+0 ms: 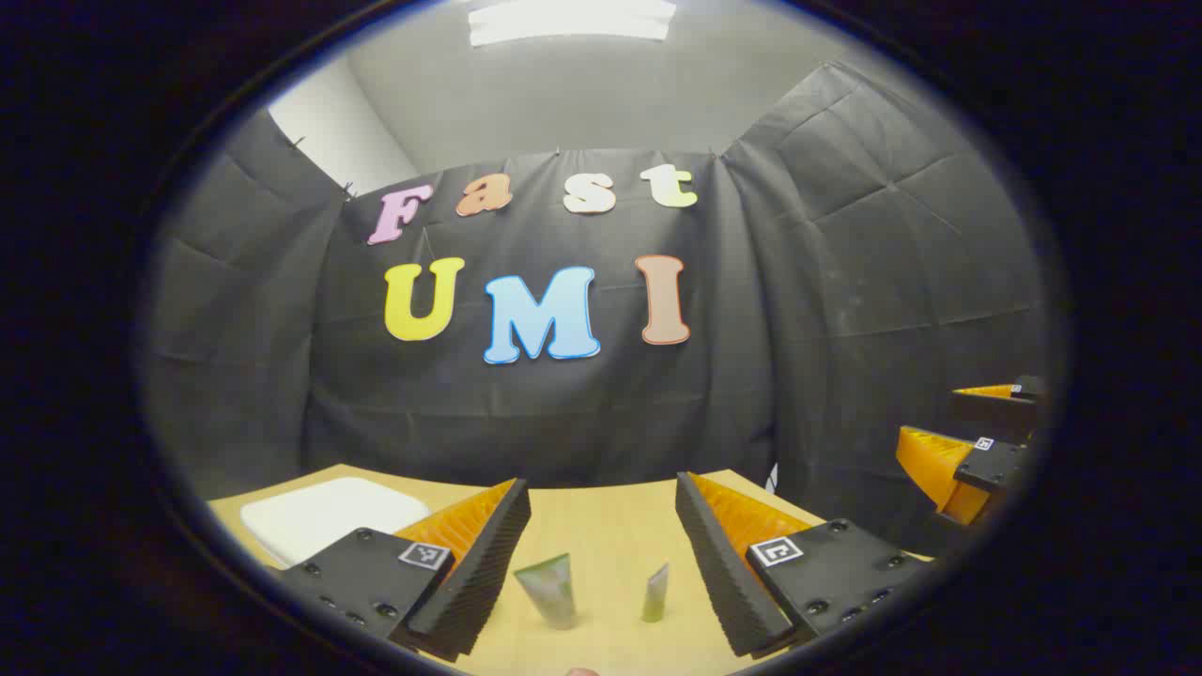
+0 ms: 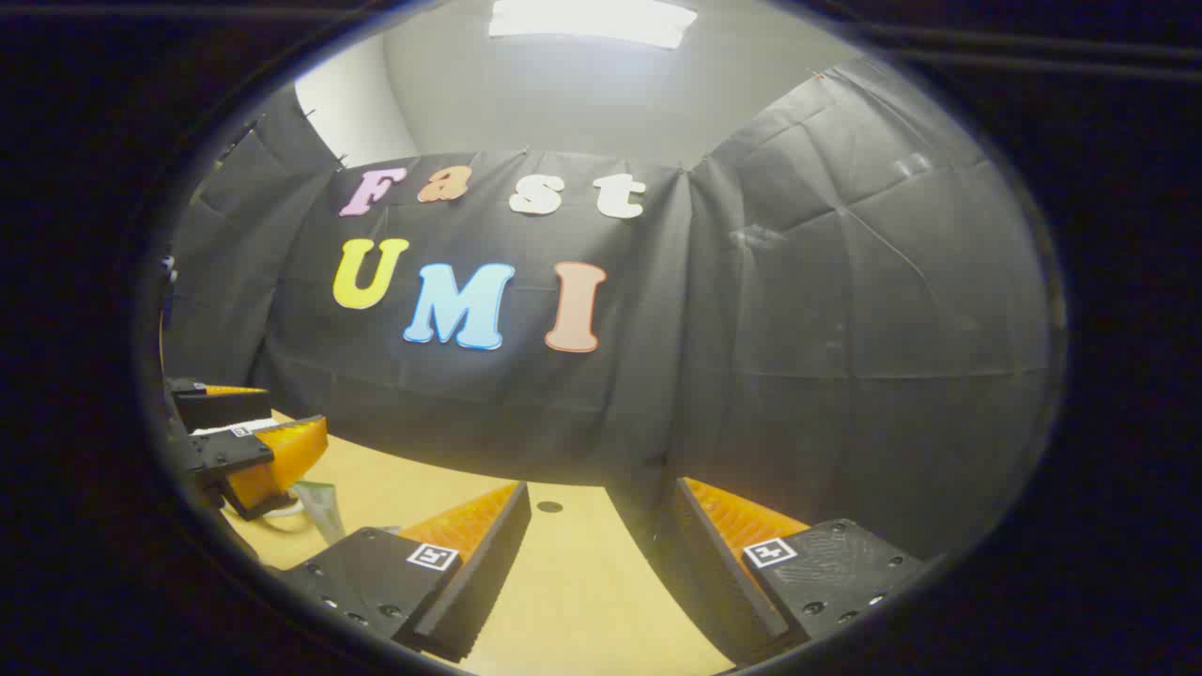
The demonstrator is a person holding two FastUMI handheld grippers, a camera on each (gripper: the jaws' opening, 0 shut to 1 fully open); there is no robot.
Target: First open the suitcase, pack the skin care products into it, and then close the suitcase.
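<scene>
The left hand-held gripper point(image 1: 603, 526) was held above the worktop point(image 1: 601, 526) with its two fingers set wide apart and nothing between them. Their inner faces were ribbed wedges that narrowed toward the tips, and each finger was bolted to a flat dark plate that carried a small square marker. Past the gap between the fingers, two skin care tubes stood upright on the pale wooden surface: a wider green tube point(image 1: 547, 588) with a flat crimped top, and just to its right a slimmer green tube point(image 1: 655, 593) seen nearly edge on. The two tubes stood near each other without touching. Farther back on the left of the worktop lay a white, flat, round-cornered suitcase point(image 1: 329, 516), its lid down as far as could be judged.

The right hand-held gripper point(image 2: 601, 526) was likewise held with its fingers well apart and gripped nothing, over a bare stretch of the same smooth worktop point(image 2: 582, 601). A small dark round spot point(image 2: 549, 507) sat on the surface ahead of it. In the left gripper view this gripper appeared at the right edge, off beside the worktop's corner. In the right gripper view the left gripper appeared at the far left, with the green tube just below it.

Wrinkled black cloth point(image 1: 845, 282) walled the booth on all sides, and a bright panel light point(image 1: 571, 19) shone overhead.
</scene>
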